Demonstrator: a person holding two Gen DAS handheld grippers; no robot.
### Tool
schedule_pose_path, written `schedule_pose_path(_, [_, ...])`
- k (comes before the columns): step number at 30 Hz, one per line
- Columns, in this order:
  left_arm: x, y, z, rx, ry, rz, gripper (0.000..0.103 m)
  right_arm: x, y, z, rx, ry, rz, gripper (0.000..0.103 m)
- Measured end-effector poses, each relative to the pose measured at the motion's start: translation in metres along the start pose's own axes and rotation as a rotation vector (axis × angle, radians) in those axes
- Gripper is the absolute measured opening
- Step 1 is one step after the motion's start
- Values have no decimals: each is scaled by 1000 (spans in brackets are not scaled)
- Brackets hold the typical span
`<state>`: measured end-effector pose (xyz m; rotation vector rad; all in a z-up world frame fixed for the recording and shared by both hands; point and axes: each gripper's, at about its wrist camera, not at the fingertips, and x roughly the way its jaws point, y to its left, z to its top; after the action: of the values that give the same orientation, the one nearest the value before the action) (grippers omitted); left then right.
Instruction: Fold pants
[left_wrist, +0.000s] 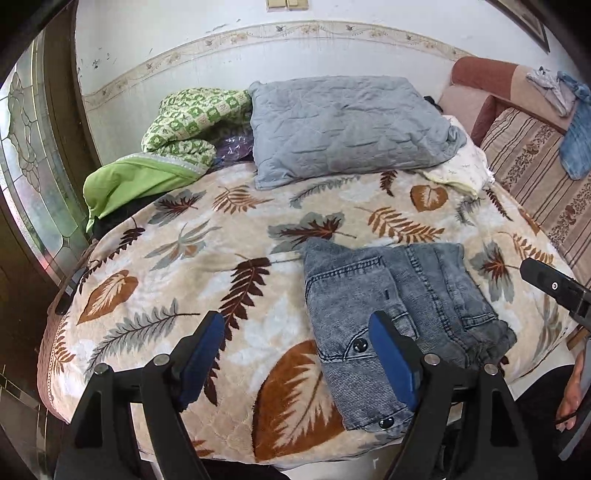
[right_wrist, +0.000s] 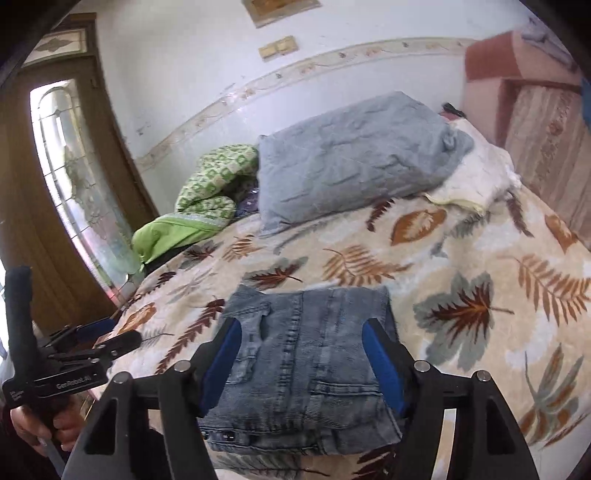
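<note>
Left wrist view first: your left gripper (left_wrist: 297, 356) hangs above the near edge of the bed with its blue pads spread and nothing between them; only blanket and the left margin of the pants show through the gap. In the right wrist view, your right gripper (right_wrist: 301, 363) is likewise released, its pads standing apart above the pants with no cloth pinched.

The pants (left_wrist: 399, 317) lie just beyond the fingers as a compact folded bundle of grey-blue denim, close to the bed's near edge on the leaf-patterned blanket (left_wrist: 177, 266). The waistband with its dark snap buttons faces you, and the folded edge lies on the far side. From how it sits, the fold looks done or nearly so.

Expect this denim to handle as fairly heavy and stiff for cloth: it should hold a crease, yet the thick stack may spring open if you lift one layer. It is neither slippery nor fragile. If you must shift it, take both side edges of the bundle, biting through all layers, and keep off the seams and buttons where the pads seat poorly.

Farther back rest a grey-blue pillow (left_wrist: 347, 129) and a green quilt (left_wrist: 184, 125) against the wall.
</note>
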<state>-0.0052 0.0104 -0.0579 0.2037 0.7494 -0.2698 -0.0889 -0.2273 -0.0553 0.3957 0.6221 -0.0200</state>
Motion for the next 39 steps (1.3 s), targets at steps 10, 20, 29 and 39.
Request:
schedule_pose_path(10, [32, 0, -13, -11, 70, -1, 81, 22, -41, -5, 177, 75, -38, 71])
schedule_pose_path(20, [46, 3, -17, -8, 84, 10, 81, 26, -23, -5, 85, 56, -95, 71])
schedule_pose_path(29, [52, 8, -21, -24, 102, 5, 81, 30, -20, -7, 69, 72, -89, 71])
schedule_pose_path(39, [51, 18, -21, -46, 96, 8, 81, 34, -18, -9, 61, 85, -94, 71])
